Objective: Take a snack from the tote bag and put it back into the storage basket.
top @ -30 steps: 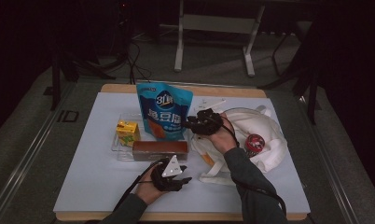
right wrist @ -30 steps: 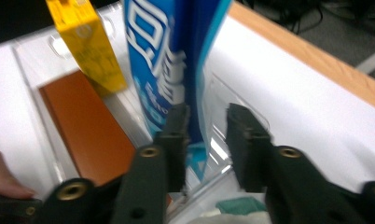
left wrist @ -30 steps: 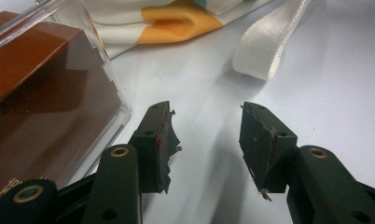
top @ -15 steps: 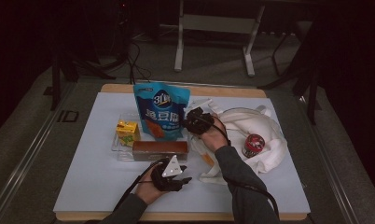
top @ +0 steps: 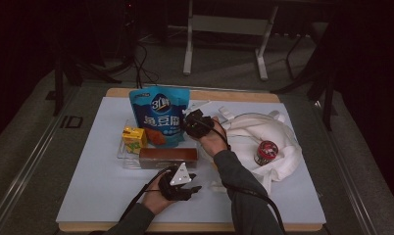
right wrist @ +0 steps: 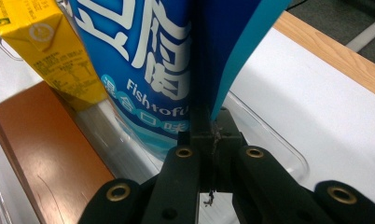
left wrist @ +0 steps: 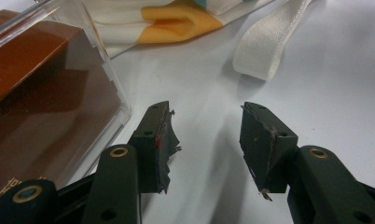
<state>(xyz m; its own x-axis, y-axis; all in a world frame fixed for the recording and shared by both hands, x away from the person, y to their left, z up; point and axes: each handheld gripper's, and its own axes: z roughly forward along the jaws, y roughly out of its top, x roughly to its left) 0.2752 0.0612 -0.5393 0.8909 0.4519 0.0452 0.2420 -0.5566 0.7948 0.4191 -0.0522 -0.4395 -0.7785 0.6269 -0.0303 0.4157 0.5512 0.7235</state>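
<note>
A blue fish-tofu pouch [top: 158, 117] stands upright in a clear plastic tray [top: 124, 156]. My right gripper [top: 190, 123] is shut on the pouch's right edge; in the right gripper view the jaws pinch the side seam of the pouch [right wrist: 153, 70] at the right gripper [right wrist: 209, 126]. A yellow drink carton [top: 134, 138] stands left of the pouch, and a long brown box [top: 168, 157] lies in front of it. My left gripper [top: 197, 188] rests low in front of the brown box, open with nothing between its jaws, as the left gripper view shows [left wrist: 206, 135].
A white cloth bag [top: 263, 132] lies to the right with a red-lidded jar [top: 266, 152] on it. Its strap [left wrist: 269, 42] lies just ahead of the left gripper, beside an orange piece [left wrist: 185, 21]. The tray wall [right wrist: 269, 135] curves behind the pouch.
My right gripper has carried the blue pouch to the left, over the tray beside the yellow carton. The left gripper has stayed where it was.
</note>
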